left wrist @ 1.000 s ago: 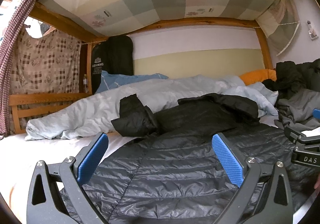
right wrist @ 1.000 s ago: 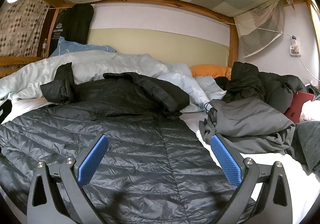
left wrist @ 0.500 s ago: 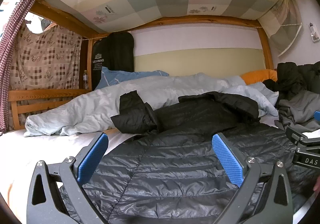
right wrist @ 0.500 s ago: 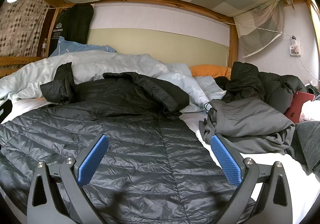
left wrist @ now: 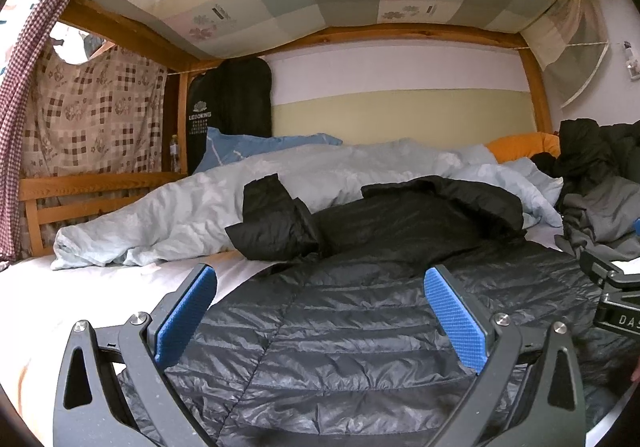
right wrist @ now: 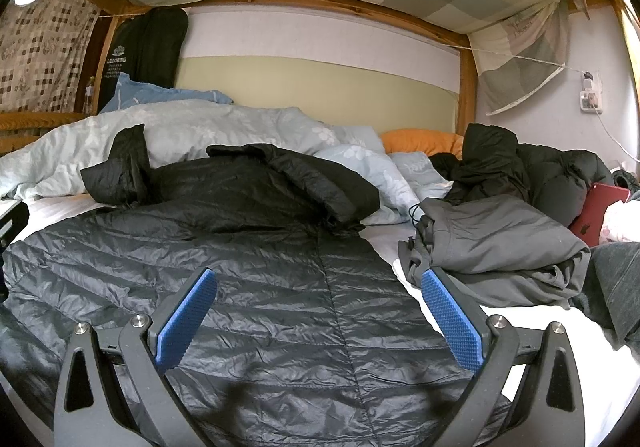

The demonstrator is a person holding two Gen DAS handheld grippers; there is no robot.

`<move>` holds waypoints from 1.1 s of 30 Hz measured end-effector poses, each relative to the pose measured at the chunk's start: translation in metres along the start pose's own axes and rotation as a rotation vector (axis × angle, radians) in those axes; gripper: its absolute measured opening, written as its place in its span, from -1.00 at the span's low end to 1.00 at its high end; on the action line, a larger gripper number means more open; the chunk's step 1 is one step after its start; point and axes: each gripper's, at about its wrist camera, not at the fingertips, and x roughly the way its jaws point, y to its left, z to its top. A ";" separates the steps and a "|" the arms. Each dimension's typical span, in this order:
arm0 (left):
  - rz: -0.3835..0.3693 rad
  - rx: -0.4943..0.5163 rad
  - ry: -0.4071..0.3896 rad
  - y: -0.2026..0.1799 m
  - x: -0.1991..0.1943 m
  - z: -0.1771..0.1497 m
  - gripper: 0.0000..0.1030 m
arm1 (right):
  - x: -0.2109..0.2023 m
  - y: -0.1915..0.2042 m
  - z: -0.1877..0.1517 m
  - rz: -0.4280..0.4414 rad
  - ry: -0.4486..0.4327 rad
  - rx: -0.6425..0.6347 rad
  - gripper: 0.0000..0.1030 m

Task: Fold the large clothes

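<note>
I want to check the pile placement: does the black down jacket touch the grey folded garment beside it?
Apart. In the right wrist view a strip of white sheet separates the black down jacket from the grey folded garment.

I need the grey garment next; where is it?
In the right wrist view, the grey garment lies crumpled on the bed, right of the quilted jacket, before the black coat.

My left tool [left wrist: 320, 311] has black forked arms, blue dimpled pads [left wrist: 456, 321] and silver screws; my right tool [right wrist: 318, 313] matches, its body at three o'clock lettered "DAS".
</note>
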 end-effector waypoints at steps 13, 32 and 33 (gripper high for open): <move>0.008 -0.022 -0.010 0.001 0.000 -0.001 1.00 | -0.001 0.000 0.000 -0.001 0.000 -0.003 1.00; -0.207 -0.126 0.265 0.012 0.022 -0.005 0.92 | -0.018 0.002 -0.001 0.117 0.013 -0.009 0.95; -0.186 -0.144 0.263 0.015 0.014 -0.005 0.89 | -0.023 0.000 0.002 0.131 0.035 -0.002 0.91</move>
